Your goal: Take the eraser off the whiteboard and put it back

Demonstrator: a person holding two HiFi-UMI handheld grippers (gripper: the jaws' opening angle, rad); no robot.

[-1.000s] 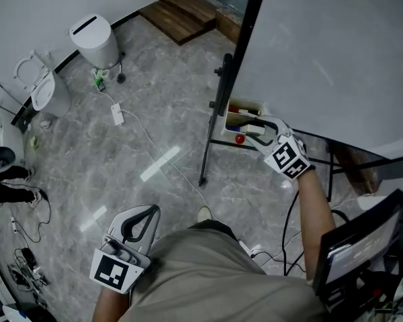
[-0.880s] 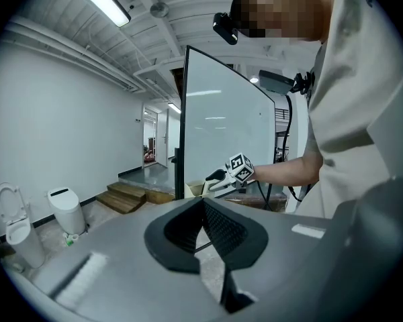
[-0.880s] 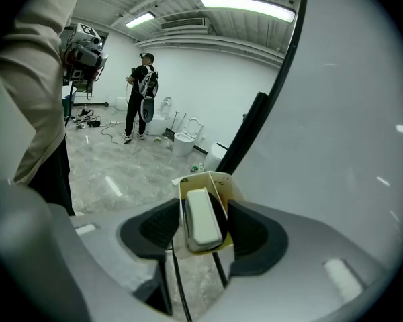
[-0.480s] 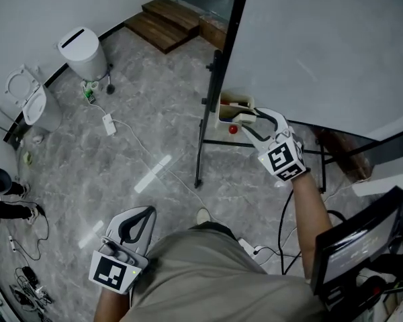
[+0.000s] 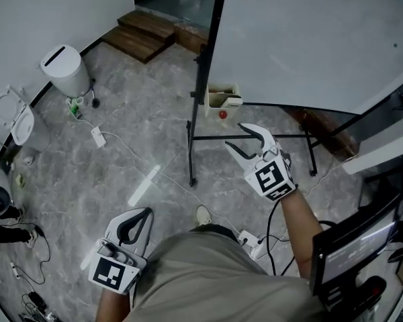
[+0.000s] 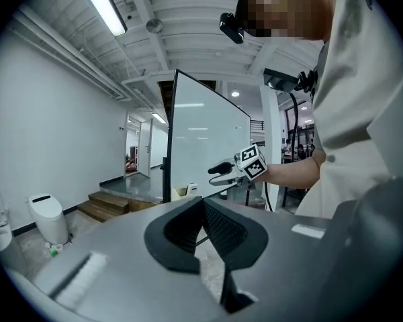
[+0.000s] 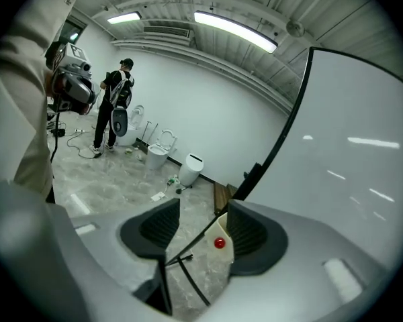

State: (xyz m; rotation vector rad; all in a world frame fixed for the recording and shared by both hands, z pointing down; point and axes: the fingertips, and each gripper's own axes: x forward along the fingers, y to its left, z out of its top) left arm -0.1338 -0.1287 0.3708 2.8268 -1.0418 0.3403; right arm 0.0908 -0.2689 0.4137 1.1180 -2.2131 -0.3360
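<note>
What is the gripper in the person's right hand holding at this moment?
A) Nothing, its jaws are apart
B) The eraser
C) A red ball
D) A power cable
A: the right gripper has its jaws apart with nothing clamped between them, and in the head view it is clear of the cream tray on the whiteboard.
</note>
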